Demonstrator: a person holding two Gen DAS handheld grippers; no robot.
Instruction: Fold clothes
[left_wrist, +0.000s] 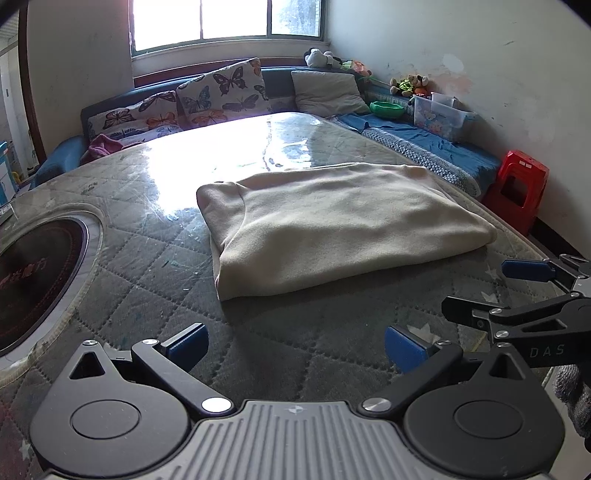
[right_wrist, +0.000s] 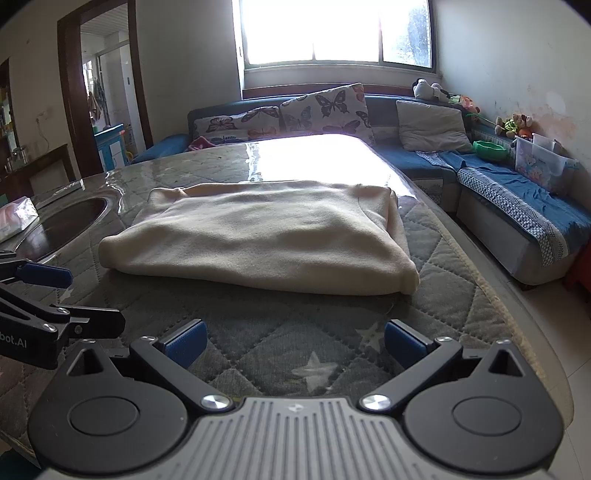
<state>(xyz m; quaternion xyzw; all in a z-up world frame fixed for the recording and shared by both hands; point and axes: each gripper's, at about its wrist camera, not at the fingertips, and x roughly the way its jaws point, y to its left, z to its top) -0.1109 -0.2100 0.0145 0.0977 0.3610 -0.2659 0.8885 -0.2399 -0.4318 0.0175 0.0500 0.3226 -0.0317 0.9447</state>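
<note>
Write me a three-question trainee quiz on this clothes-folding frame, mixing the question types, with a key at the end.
1. True or false: the left gripper is clamped on the cream garment.
2. Multiple choice: the cream garment lies on the table as A) spread out flat in a single layer, B) a folded bundle, C) draped over the table edge.
3. Short answer: which piece of furniture stands by the wall beyond the table's right edge in the left wrist view?

Key:
1. False. Both the left gripper and the right gripper are open, short of the garment, holding nothing.
2. B.
3. The red plastic stool.
</note>
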